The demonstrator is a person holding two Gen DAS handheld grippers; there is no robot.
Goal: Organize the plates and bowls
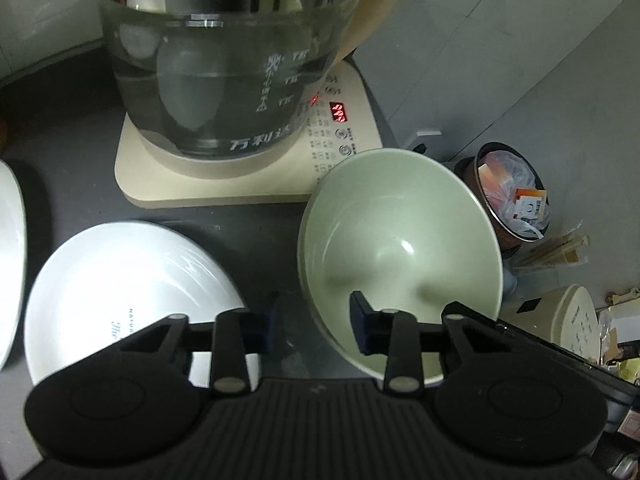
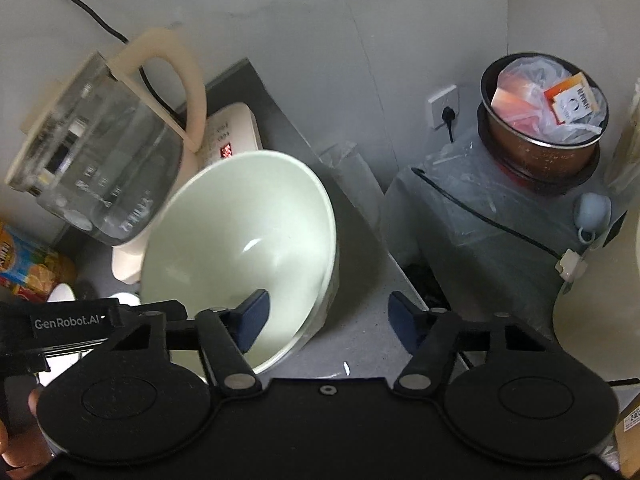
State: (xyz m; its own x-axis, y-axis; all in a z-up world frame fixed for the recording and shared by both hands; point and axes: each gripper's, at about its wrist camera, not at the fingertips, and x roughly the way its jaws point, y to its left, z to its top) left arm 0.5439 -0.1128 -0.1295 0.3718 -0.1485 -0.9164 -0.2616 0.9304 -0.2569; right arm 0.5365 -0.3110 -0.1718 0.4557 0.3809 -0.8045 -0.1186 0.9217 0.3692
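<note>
Left wrist view: left gripper (image 1: 314, 322) spread, one blue pad outside the near rim of the pale green bowl (image 1: 400, 256), the other inside it; rim straddled but, as far as I can tell, not yet pinched. Bowl sits on the dark tabletop (image 1: 72, 168), just in front of the kettle base (image 1: 224, 188). White plate (image 1: 128, 292) lies beside it to the left, a second plate (image 1: 10, 256) at the frame edge. Judged step: taking up the bowl. Next move calls for closing on the rim and lifting clear. Right wrist view: right gripper (image 2: 326, 318) also spread, its left pad inside the same green bowl (image 2: 240, 248), its right pad over bare tabletop; holding nothing. Obstacles: glass kettle (image 2: 100, 160) stands close behind the bowl, its power cord (image 2: 80, 4) on the wall; a lined copper pot (image 2: 544, 136) stands off to the right, well apart. Both grippers crowd one bowl.
</note>
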